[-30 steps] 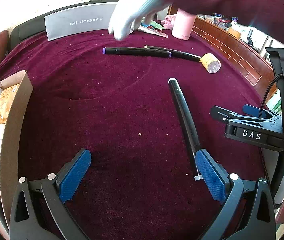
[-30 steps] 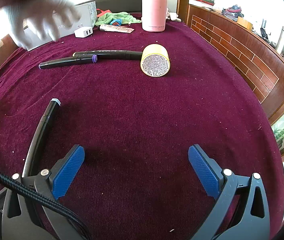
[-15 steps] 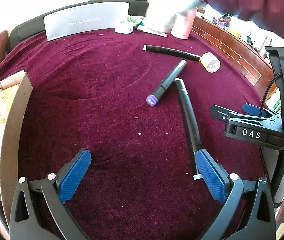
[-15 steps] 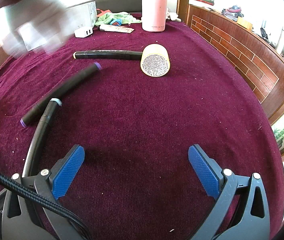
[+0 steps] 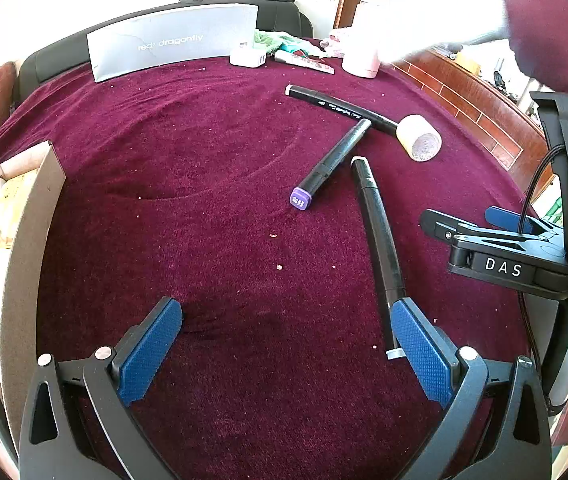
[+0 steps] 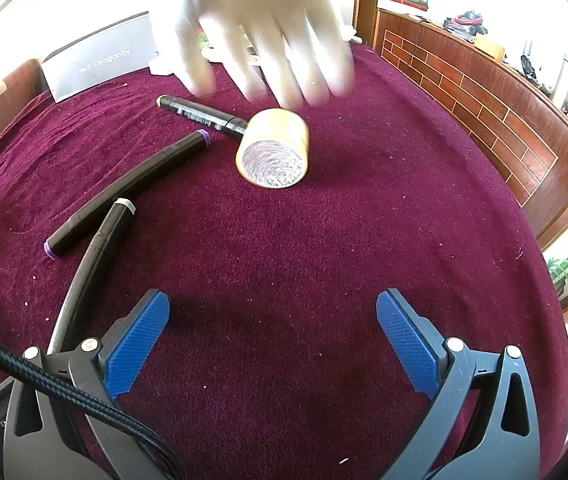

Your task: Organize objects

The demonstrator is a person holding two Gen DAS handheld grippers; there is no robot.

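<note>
1. Markers are lying loose on the maroon-covered table (image 5: 163, 152); the nearest black marker (image 5: 378, 236) is reaching toward the near edge beside the left hand-held gripper (image 5: 284, 344), whose jaws are standing spread and empty.
2. Right hand-held gripper (image 6: 273, 340) is likewise gaping, holding nothing.
3. Further in, the purple-capped marker (image 5: 330, 162) is resting slantwise.
4. Beyond, a third marker (image 5: 340, 108) is touching the yellow tape roll (image 6: 273, 148), under a blurred gloved hand (image 6: 263, 40).
5. Light, stiff and round, they are likely asking for a mid-barrel pinch.
</note>
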